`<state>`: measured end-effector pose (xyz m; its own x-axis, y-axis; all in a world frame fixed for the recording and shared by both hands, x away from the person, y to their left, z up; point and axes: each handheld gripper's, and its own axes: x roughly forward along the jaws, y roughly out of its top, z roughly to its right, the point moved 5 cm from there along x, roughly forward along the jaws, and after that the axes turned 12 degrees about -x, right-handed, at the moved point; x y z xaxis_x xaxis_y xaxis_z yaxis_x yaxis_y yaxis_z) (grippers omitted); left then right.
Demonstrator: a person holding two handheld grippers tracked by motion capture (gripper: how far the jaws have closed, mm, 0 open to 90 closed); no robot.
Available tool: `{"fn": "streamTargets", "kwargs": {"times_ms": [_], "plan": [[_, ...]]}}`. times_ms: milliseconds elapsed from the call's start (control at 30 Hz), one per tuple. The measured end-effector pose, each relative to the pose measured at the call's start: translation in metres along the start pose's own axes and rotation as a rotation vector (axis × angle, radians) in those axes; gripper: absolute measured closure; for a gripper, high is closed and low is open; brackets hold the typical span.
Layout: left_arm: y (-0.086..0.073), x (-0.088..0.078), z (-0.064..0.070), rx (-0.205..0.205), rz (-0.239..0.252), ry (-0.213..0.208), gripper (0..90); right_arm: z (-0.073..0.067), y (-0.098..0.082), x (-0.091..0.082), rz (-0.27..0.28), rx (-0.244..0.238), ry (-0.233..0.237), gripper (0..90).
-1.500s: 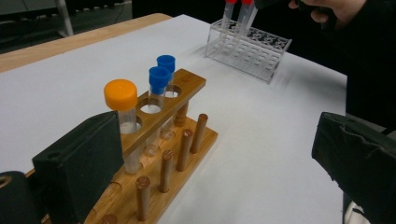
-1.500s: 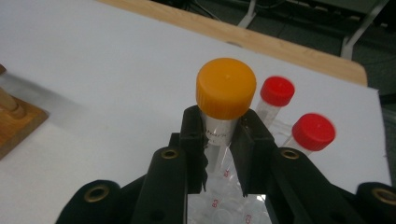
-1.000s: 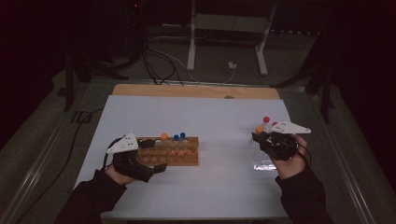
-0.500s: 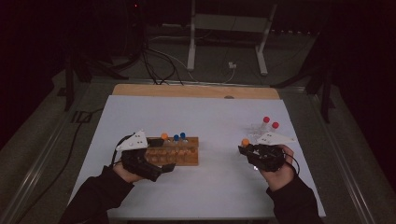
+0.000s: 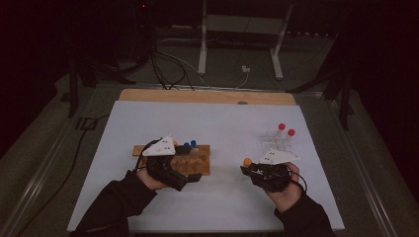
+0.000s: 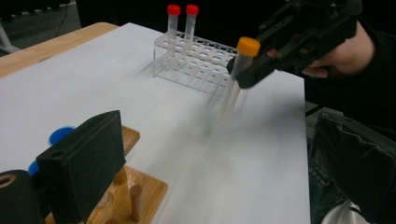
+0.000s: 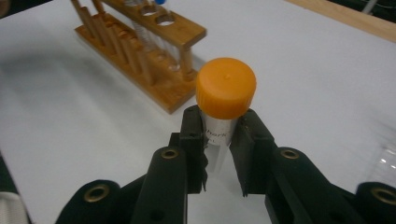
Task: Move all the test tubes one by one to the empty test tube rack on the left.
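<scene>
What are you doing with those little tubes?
A person holds a gripper in each hand at a white table. The right gripper is clamped on an orange-capped tube, held above the table between two racks. The left gripper rests at the wooden rack. Two red-capped tubes stand in the clear rack.

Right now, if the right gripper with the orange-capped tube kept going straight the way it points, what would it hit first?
Probably the wooden rack. The right gripper, shut on the orange-capped tube, points across bare white table toward it; depth is hard to judge.
</scene>
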<state>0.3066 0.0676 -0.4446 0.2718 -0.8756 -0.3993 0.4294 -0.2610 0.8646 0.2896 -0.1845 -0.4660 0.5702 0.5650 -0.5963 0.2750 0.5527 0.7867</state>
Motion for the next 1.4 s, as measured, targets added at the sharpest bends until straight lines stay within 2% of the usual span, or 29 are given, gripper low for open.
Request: {"fn": "streamTargets", "kwargs": {"times_ms": [433, 700, 833, 1100, 1400], "plan": [[0.016, 0.037, 0.015, 0.033, -0.013, -0.062, 8.2, -0.011, 0.001, 0.004, 0.008, -0.010, 0.040, 74.9], [0.026, 0.058, 0.026, 0.064, -0.019, -0.098, 23.0, -0.016, 0.004, 0.006, 0.012, -0.021, 0.053, 74.9], [0.028, 0.067, 0.028, 0.066, -0.022, -0.113, 34.0, -0.017, 0.005, 0.007, 0.012, -0.026, 0.059, 74.9], [0.030, 0.084, 0.034, 0.080, -0.043, -0.111, 49.5, -0.017, 0.006, 0.006, 0.017, -0.024, 0.059, 74.8], [0.030, 0.096, 0.035, 0.091, -0.072, -0.118, 64.8, -0.017, 0.006, 0.006, 0.020, -0.027, 0.059, 74.8]]}}
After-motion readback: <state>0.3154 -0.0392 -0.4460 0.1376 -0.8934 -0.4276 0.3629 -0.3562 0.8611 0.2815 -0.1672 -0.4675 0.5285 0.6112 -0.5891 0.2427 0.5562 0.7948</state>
